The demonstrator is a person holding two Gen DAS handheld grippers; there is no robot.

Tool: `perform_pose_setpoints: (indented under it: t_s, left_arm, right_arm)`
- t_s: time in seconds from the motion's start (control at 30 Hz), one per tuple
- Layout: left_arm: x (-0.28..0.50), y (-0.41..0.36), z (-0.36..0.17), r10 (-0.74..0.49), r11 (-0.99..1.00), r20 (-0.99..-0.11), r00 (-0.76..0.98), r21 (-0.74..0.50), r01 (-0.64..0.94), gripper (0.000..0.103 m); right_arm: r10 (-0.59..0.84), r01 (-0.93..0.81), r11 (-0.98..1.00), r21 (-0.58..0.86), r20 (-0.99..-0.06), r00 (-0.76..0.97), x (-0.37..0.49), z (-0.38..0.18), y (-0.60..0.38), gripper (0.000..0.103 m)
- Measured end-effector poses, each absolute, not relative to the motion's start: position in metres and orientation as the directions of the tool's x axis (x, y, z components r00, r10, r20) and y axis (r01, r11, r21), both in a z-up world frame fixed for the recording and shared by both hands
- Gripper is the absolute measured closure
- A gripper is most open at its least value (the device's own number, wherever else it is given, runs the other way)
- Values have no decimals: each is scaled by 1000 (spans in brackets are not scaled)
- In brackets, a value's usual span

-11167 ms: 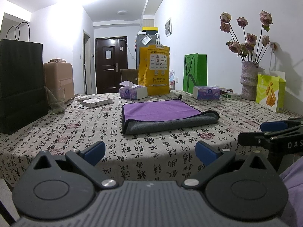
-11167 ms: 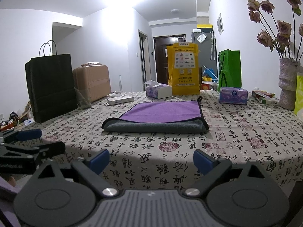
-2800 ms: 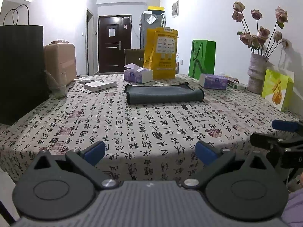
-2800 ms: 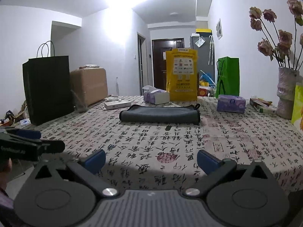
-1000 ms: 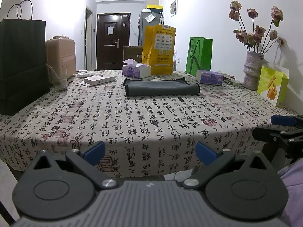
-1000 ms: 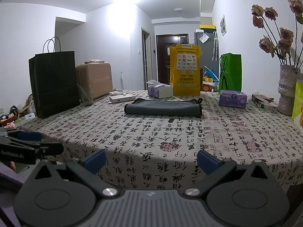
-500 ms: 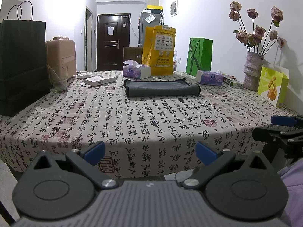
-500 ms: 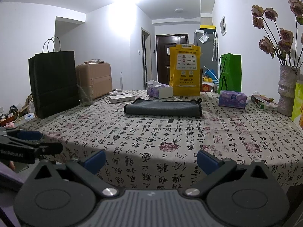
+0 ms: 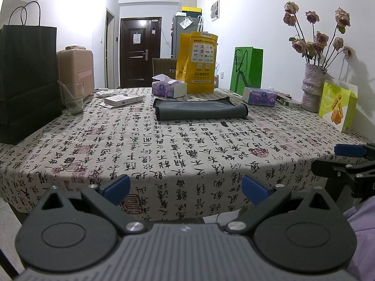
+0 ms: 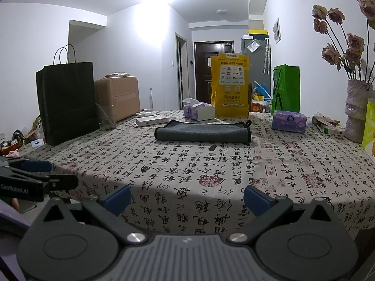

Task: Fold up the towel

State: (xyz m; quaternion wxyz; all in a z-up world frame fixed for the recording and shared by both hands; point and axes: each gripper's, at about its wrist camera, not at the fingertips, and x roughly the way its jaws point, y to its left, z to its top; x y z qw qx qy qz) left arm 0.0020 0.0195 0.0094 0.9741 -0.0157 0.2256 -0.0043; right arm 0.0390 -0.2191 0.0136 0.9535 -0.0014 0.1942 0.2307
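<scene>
The towel lies folded into a narrow grey strip on the far middle of the table; it also shows in the right wrist view. My left gripper is open and empty, held off the table's near edge, far from the towel. My right gripper is open and empty too, also back at the near edge. Each gripper shows at the side of the other's view: the right one and the left one.
The table has a calligraphy-print cloth. A black paper bag and a glass stand left. Tissue boxes, a yellow bag, a green bag, a flower vase and a snack bag stand at the back and right.
The towel, earlier purple side up and wider, now lies folded into a grey strip. Both grippers have drawn back from the table; in the last second almost nothing moves.
</scene>
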Motion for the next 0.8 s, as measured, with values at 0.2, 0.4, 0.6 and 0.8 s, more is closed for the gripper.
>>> perform_pose_setpoints:
  t_s: [0.2,0.4,0.6,0.8]
  left_arm:
    - [2,20,10,-16,999,-439,898,-32,2,0]
    - [2,20,10,-16,999,-439,898,-32,2,0]
    - [2,19,10,-16,999,-438,899,-32,2,0]
    - [2,20,11,-18,999,-437,899,-33,3,0]
  right_arm:
    - [440,-440,893,89,-371,818,39,13,-219,0]
    - [440,-440,893,89,-372,817,39,13,-219,0]
    - [440,-440,894,90,-371,818,39,12,-219,0]
    - [439,-440,894,89,-371,818,39,12,-219,0]
